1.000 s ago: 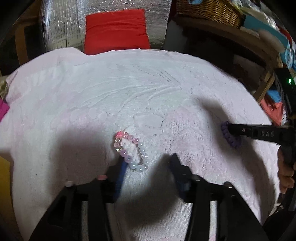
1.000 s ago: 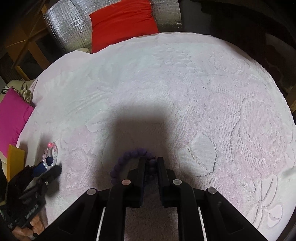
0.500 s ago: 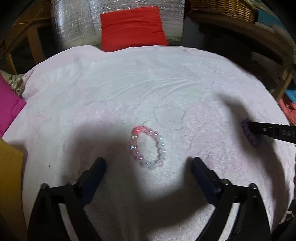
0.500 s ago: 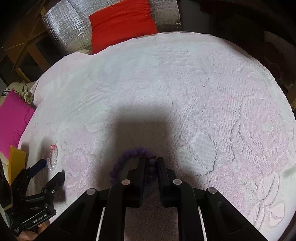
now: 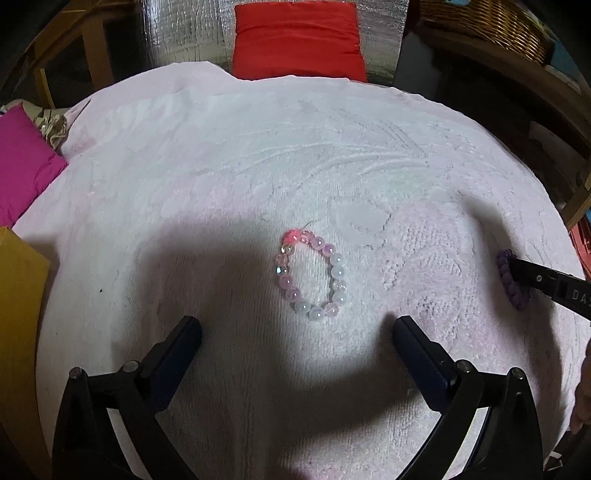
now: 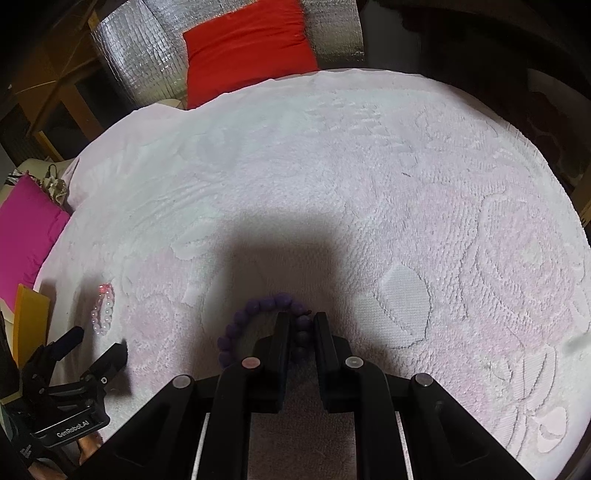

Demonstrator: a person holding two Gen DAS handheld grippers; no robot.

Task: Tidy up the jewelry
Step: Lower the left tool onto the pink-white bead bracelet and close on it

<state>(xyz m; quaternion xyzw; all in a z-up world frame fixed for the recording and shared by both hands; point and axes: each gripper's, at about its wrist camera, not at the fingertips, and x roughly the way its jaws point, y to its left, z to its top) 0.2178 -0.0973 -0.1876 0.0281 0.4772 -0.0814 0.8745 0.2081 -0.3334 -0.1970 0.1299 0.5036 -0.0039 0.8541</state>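
A pink and white bead bracelet [image 5: 309, 274] lies flat on the pale pink towel [image 5: 258, 155]. My left gripper [image 5: 295, 332] is open and empty, its fingers just short of the bracelet on either side. The bracelet [image 6: 102, 310] and left gripper [image 6: 99, 341] also show at the left of the right wrist view. My right gripper [image 6: 301, 321] is shut on a purple bead bracelet [image 6: 258, 314], whose loop rests on the towel to its left. In the left wrist view that purple bracelet [image 5: 511, 280] sits at the far right.
A red cushion [image 5: 297, 40] lies beyond the towel's far edge against a silver quilted panel [image 6: 147, 48]. A magenta cushion [image 5: 22, 162] and a yellow box [image 5: 18, 314] sit at the left. A wicker basket [image 5: 491, 26] stands on a shelf at the back right.
My left gripper opened wide, let go of the pink and white bracelet and drew back from it. The right gripper stayed put, shut on the purple bracelet.
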